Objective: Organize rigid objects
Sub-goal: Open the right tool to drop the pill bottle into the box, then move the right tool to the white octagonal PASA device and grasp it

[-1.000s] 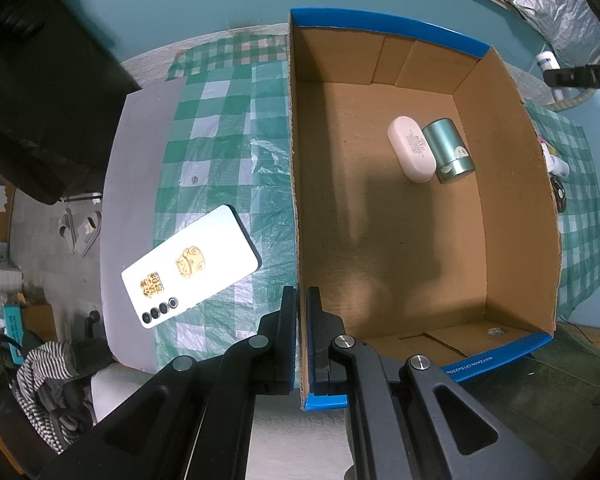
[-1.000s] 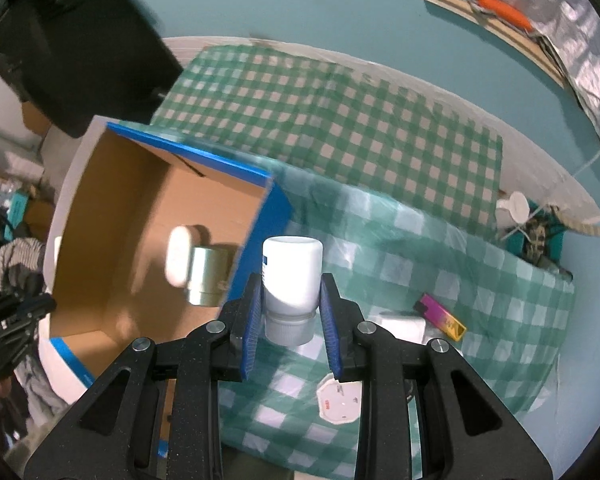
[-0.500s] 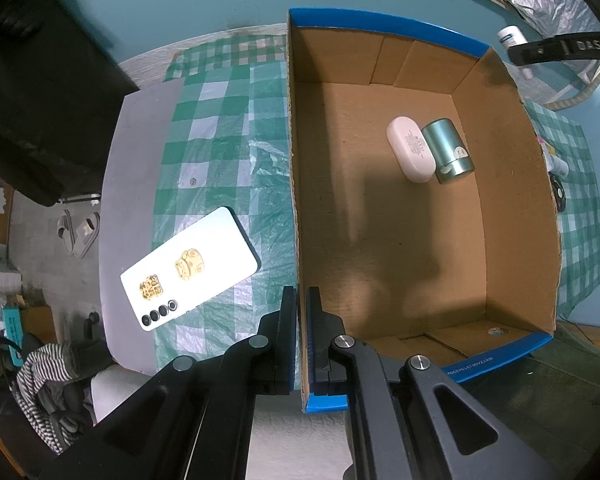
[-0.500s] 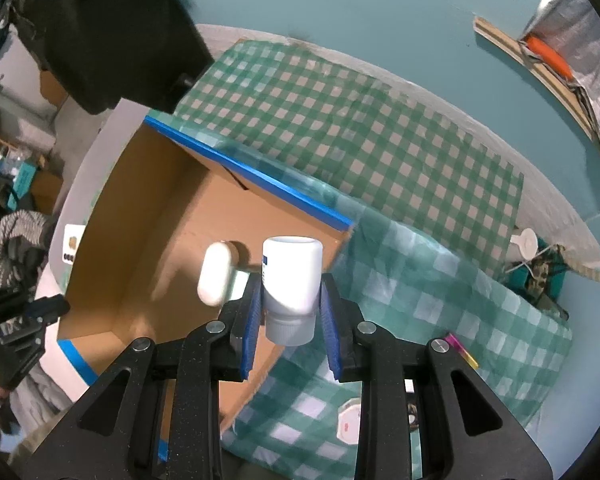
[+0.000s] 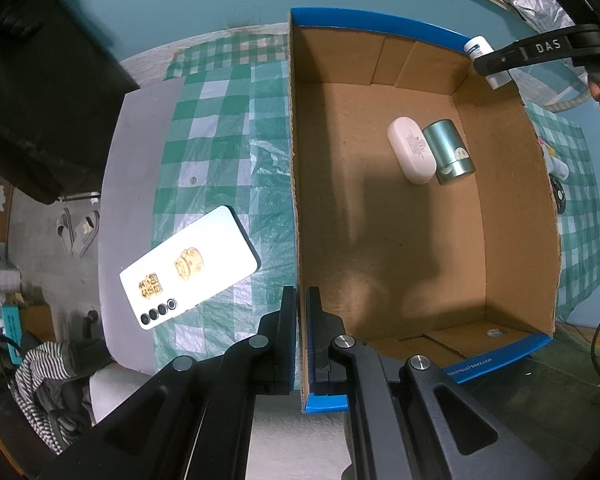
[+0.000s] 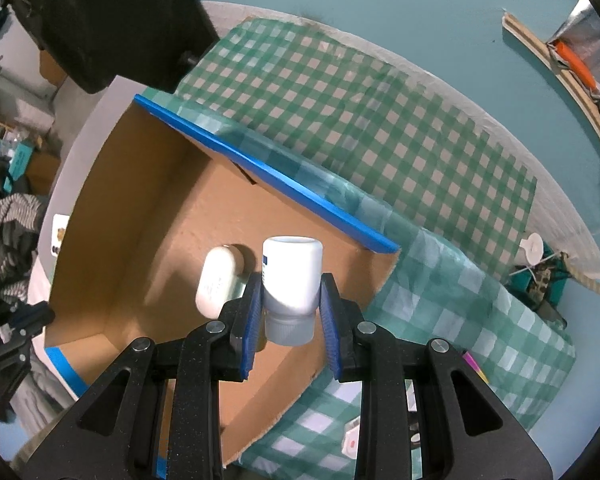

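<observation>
Where tablecloth lay before, bottle point(image 6: 291, 280) over box point(image 6: 148, 208)

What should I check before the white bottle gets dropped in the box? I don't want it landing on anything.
1. Right gripper shut on white bottle: ok.
2. Left gripper clamps cardboard box wall: ok.
3. Bottle over box opening: ok.
4. Bare floor free beside white case and teal can: ok.
5. Bottle clear of both below: cannot tell.
6. Phone still outside: not ok.
</observation>
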A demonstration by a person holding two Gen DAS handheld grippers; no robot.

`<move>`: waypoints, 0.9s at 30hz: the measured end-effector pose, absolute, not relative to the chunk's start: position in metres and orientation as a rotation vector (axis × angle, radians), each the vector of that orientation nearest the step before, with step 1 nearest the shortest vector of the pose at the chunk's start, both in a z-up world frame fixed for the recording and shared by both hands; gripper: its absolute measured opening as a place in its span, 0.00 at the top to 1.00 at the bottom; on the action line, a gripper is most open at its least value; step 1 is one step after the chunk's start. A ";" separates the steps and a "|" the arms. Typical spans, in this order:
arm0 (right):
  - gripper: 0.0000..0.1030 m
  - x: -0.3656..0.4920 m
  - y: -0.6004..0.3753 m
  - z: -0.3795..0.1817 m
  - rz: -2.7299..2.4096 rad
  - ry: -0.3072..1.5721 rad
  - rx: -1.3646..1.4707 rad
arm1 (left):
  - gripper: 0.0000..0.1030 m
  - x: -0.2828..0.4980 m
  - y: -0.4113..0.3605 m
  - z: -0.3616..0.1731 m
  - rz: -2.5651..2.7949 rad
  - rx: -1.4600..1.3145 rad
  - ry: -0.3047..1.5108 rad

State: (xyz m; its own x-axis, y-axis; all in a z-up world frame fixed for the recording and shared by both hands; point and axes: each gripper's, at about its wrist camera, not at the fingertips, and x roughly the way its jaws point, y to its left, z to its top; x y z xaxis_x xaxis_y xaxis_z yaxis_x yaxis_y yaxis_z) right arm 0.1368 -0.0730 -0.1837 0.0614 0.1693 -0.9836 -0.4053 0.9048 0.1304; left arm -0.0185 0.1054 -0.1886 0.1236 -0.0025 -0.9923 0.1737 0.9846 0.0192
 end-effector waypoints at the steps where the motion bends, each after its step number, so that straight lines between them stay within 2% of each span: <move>1: 0.73 0.137 -0.072 -0.185 0.439 1.450 -0.200 | 0.97 -0.019 0.106 -0.189 -0.129 0.142 1.443; 12: 0.73 0.137 -0.072 -0.194 0.431 1.468 -0.209 | 0.97 -0.019 0.106 -0.189 -0.130 0.148 1.443; 18: 0.65 0.136 -0.071 -0.193 0.430 1.464 -0.205 | 0.97 -0.021 0.107 -0.189 -0.131 0.150 1.443; 22: 0.54 0.130 -0.074 -0.188 0.430 1.450 -0.204 | 0.97 -0.021 0.107 -0.188 -0.134 0.153 1.440; 27: 0.53 0.123 -0.084 -0.175 0.424 1.436 -0.199 | 0.97 -0.021 0.107 -0.188 -0.135 0.154 1.436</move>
State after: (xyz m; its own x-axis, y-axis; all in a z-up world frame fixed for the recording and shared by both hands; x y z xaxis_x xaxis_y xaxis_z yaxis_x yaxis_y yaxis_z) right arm 0.1232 -0.0837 -0.1746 0.0768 0.1628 -0.9837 -0.3981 0.9095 0.1195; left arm -0.0207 0.1067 -0.1879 0.1294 -0.0001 -0.9916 0.1852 0.9824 0.0240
